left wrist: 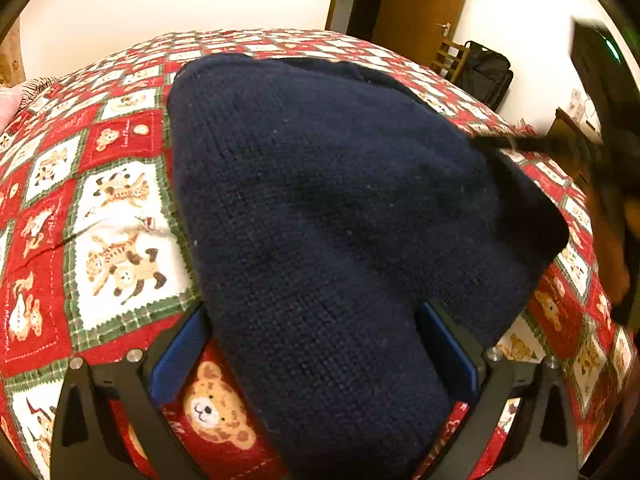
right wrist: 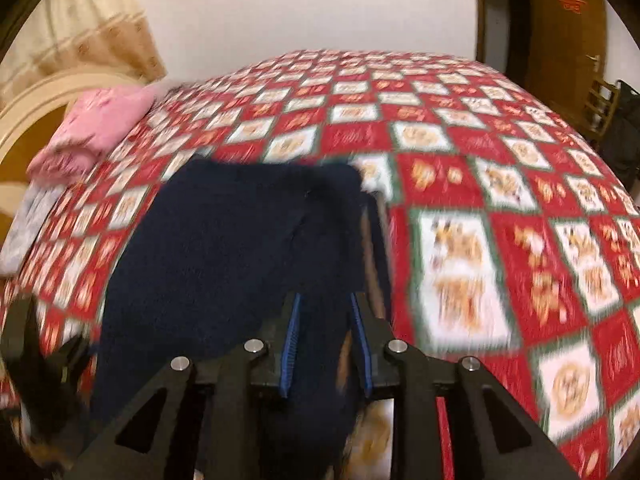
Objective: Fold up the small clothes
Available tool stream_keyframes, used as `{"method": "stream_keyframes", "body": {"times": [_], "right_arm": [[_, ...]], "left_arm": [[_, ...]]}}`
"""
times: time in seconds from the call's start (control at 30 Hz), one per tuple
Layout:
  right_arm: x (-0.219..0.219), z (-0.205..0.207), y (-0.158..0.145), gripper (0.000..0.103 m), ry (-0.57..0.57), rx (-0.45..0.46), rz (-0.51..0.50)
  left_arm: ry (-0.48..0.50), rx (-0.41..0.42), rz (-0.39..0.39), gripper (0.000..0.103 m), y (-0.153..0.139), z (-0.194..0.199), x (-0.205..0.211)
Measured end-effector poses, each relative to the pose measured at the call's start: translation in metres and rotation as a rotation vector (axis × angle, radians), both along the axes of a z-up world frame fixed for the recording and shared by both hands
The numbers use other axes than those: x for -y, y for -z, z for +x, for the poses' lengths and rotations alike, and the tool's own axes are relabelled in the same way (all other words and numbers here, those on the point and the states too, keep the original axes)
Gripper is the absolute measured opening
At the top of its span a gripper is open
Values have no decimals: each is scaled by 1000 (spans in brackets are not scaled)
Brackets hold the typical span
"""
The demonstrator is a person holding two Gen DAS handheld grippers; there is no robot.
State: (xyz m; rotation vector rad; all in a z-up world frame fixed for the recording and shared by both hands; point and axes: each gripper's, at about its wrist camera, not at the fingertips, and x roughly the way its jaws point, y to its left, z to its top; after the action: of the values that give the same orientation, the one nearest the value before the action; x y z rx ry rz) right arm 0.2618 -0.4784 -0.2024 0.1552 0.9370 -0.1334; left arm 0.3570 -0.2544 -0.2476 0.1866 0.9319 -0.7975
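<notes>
Left tool [left wrist: 316,356]: jaws spread wide, blue pads to either side of the navy knit garment [left wrist: 320,208], not pinching it. Right tool [right wrist: 326,344]: jaws drawn close on a fold of the same garment, low, view blurred.

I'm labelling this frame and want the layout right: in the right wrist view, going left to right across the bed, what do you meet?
Pink pillow at the bed's left edge → navy knit garment, with the right gripper closed on its right part → bare stretch of the bear-print quilt → wooden door beyond the bed.
</notes>
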Motion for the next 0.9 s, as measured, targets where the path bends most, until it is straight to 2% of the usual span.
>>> {"method": "stream_keyframes", "body": {"times": [0.03, 0.13, 0.23, 0.33, 0.5, 0.6, 0.67, 0.73, 0.9], "right_arm": [[-1, -5, 7, 27, 10, -17, -17], [8, -13, 17, 52, 40, 15, -28], [20, -13, 15, 54, 52, 10, 71], [24, -18, 8, 55, 25, 31, 78], [40, -34, 4, 55, 37, 64, 107], [55, -37, 8, 56, 50, 80, 144], [65, -36, 12, 66, 64, 83, 192], [72, -34, 15, 69, 78, 84, 235], [78, -24, 17, 69, 83, 98, 315]], "left_arm": [[0, 0, 2, 103, 0, 0, 0], [-2, 7, 12, 103, -1, -1, 2], [-32, -18, 31, 103, -6, -1, 3], [-27, -37, 31, 103, -11, -2, -2], [31, 32, 30, 103, -35, -10, -10], [18, 82, -2, 103, -54, -1, -17], [-23, 97, -34, 103, -61, 16, -23], [-70, 79, -43, 103, -59, 35, -27], [-155, -32, -49, 103, -33, 78, -28]]}}
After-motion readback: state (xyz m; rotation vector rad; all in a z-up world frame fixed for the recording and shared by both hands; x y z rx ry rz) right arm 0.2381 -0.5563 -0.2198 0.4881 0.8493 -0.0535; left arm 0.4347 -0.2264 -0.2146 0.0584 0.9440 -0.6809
